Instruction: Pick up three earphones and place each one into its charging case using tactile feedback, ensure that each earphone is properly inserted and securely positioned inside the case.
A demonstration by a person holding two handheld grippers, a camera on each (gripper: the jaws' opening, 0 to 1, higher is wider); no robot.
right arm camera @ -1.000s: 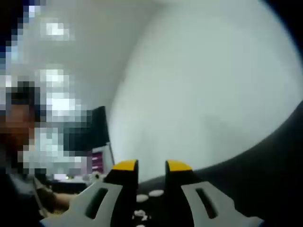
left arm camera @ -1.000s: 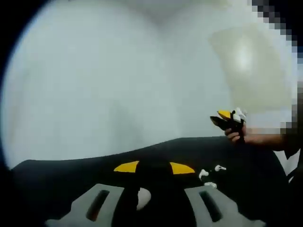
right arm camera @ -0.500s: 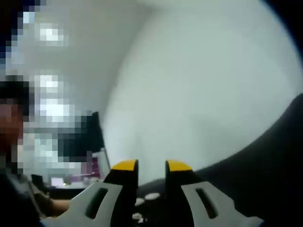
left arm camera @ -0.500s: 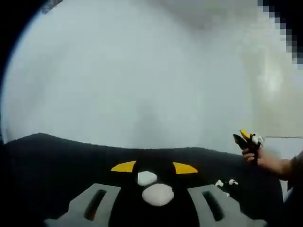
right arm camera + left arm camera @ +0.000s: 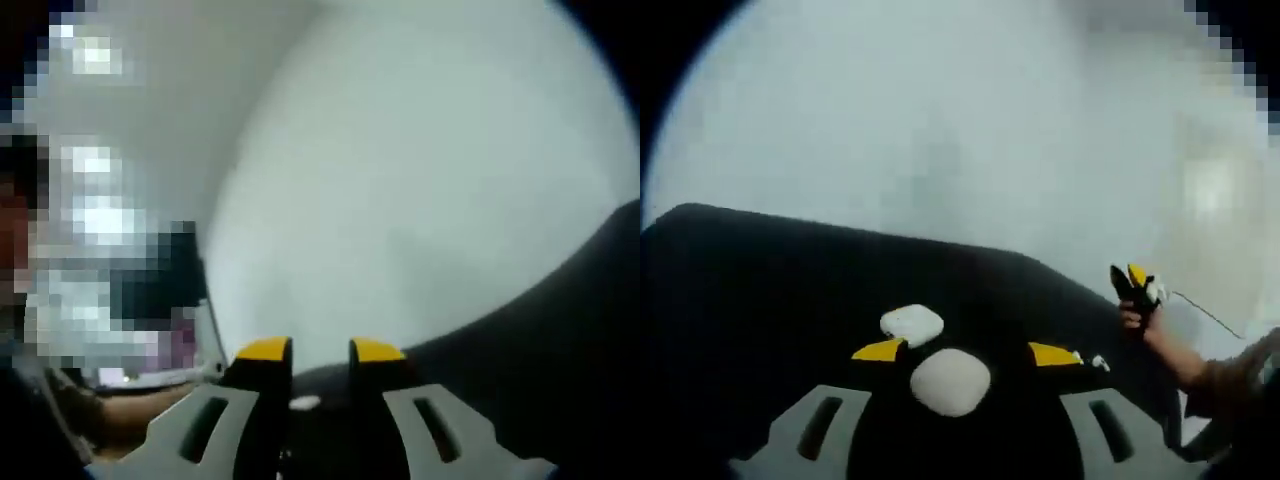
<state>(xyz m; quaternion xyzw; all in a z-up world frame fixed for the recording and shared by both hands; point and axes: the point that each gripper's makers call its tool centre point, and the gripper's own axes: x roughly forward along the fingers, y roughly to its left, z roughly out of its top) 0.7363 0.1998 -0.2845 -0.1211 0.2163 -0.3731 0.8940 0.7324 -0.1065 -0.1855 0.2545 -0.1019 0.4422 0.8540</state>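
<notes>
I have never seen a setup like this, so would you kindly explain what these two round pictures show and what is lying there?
A person holds a two-jaw gripper in each hand, and each carries a fisheye camera looking along its jaws. In the left gripper view, the left gripper, with yellow tips, is open over a black table. Two white cases lie there, one nearer, one farther, and a small white earphone to the right. The person's hand holds the other gripper farther off. In the right gripper view, the right gripper holds nothing; something small and white lies beyond its tips.
</notes>
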